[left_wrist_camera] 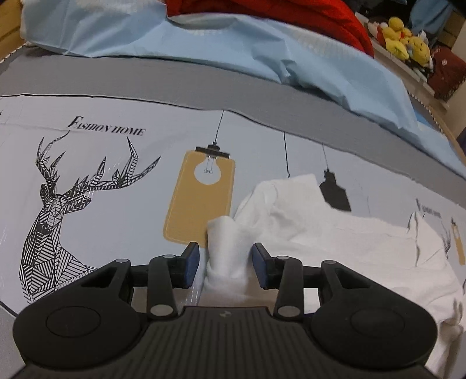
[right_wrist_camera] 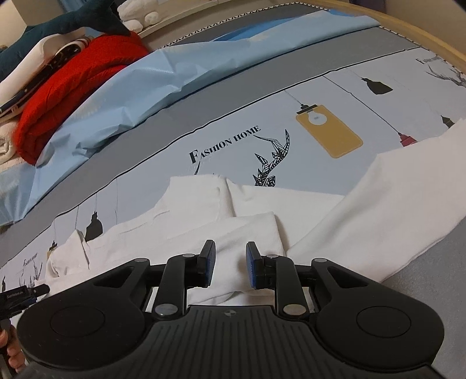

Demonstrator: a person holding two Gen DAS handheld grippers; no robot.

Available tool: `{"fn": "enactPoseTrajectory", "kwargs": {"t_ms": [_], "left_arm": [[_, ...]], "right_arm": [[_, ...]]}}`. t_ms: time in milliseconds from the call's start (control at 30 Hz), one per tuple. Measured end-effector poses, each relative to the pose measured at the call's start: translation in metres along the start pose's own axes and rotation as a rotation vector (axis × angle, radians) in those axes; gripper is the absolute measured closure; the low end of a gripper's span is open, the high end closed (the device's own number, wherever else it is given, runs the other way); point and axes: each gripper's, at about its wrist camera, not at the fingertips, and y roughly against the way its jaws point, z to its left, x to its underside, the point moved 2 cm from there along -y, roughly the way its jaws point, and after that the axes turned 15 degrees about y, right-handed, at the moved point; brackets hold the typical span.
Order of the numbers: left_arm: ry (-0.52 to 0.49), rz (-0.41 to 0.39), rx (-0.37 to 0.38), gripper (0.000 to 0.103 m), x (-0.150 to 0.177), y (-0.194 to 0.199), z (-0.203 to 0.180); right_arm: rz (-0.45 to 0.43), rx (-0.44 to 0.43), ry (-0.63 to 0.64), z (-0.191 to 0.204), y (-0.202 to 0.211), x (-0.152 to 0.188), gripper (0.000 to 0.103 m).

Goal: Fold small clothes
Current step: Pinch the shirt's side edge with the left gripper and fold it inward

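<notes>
A white garment [left_wrist_camera: 335,233] lies spread on the printed bed sheet [left_wrist_camera: 116,175]. In the left wrist view a bunched corner of it [left_wrist_camera: 227,247] stands up between the blue pads of my left gripper [left_wrist_camera: 226,266]; the jaws are apart with small gaps to the cloth. In the right wrist view the same white garment [right_wrist_camera: 233,210] lies partly folded, with a long section [right_wrist_camera: 378,204] running to the right. My right gripper [right_wrist_camera: 230,268] is open, low over a folded flap [right_wrist_camera: 247,233]. The left gripper [right_wrist_camera: 20,297] shows at the far left edge.
A light blue sheet [left_wrist_camera: 204,43] and a red blanket [left_wrist_camera: 320,17] lie at the back of the bed. Yellow plush toys [left_wrist_camera: 404,38] sit on a shelf at the right. The red blanket [right_wrist_camera: 72,87] and stacked items [right_wrist_camera: 35,67] lie beyond the garment. The wooden bed edge [right_wrist_camera: 422,38] curves at right.
</notes>
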Motion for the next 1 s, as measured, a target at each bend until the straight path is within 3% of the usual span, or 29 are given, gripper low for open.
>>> {"fn": "enactPoseTrajectory", "kwargs": {"t_ms": [67, 100, 133, 233, 333, 467, 600, 733, 867, 1000], "left_arm": [[-0.021, 0.02, 0.008, 0.079, 0.002, -0.003, 0.0], [-0.037, 0.02, 0.017, 0.093, 0.002, -0.002, -0.001], [-0.056, 0.012, 0.026, 0.096, 0.001, 0.001, -0.002], [-0.083, -0.059, 0.04, 0.096, -0.007, 0.017, -0.002], [-0.045, -0.132, 0.014, 0.096, -0.022, 0.031, 0.008], [0.008, -0.121, -0.045, 0.096, -0.026, 0.03, 0.024], [0.008, -0.152, -0.023, 0.094, -0.031, 0.049, 0.021], [0.034, -0.108, 0.026, 0.091, -0.03, 0.066, 0.02], [0.133, -0.046, 0.1, 0.091, -0.027, 0.093, 0.035], [0.249, -0.022, 0.087, 0.091, -0.024, 0.123, 0.051]], "right_arm": [[0.002, 0.003, 0.002, 0.0, -0.001, 0.0, 0.079], [0.003, 0.004, 0.002, 0.001, -0.002, 0.0, 0.079], [0.004, 0.005, 0.004, 0.001, -0.002, 0.0, 0.079], [0.005, 0.004, 0.006, 0.005, -0.004, -0.001, 0.079], [0.003, -0.004, 0.016, 0.01, -0.003, -0.001, 0.079], [0.004, -0.001, 0.024, 0.013, -0.003, -0.002, 0.079], [0.009, 0.01, 0.021, 0.013, -0.001, -0.002, 0.079], [0.01, 0.009, 0.026, 0.014, 0.0, -0.003, 0.079], [-0.001, 0.004, 0.016, 0.013, 0.005, -0.006, 0.079], [-0.007, -0.005, -0.003, 0.011, 0.008, -0.006, 0.079]]}}
